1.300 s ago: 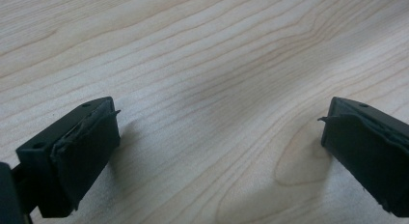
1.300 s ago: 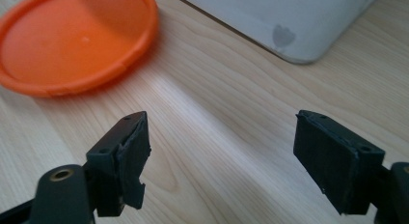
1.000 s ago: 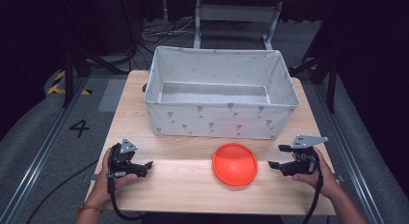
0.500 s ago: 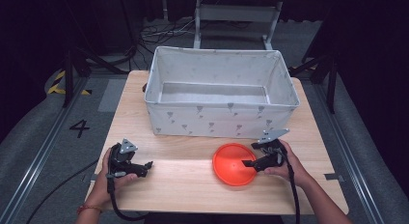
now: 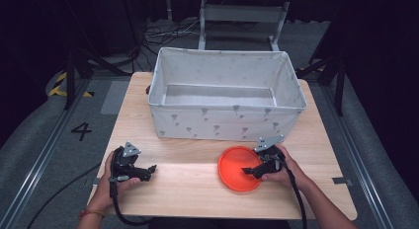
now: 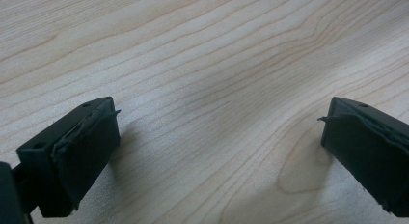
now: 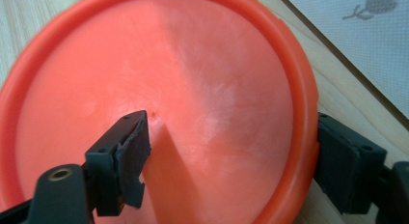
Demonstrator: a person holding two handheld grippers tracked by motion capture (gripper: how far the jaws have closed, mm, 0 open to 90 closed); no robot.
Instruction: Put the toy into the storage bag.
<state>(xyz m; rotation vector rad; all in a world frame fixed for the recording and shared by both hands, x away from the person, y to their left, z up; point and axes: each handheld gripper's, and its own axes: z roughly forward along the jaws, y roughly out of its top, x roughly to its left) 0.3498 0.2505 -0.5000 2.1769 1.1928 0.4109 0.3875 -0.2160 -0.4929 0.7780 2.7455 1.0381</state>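
An orange round plate (image 5: pixel 236 166) lies flat on the wooden table (image 5: pixel 188 189), in front of the fabric bin. My right gripper (image 5: pixel 250 171) is open at the plate's right edge. In the right gripper view (image 7: pixel 231 171) one jaw hangs over the plate's inside (image 7: pixel 183 79) and the other sits just outside its rim, so the rim lies between them. My left gripper (image 5: pixel 149 170) rests at the front left of the table, held in a hand. It is open (image 6: pixel 217 137) over bare wood with nothing between its jaws.
A large grey-white fabric bin (image 5: pixel 225 121) with a small printed pattern stands across the back half of the table, with nothing inside it. Its front wall (image 7: pixel 366 35) is close behind the plate. Dark floor, cables and a metal frame (image 5: pixel 242 14) lie beyond the table.
My right gripper has moved left from near the table's right edge to the plate, and its jaws now straddle the plate's rim. The left gripper and the plate have not moved.
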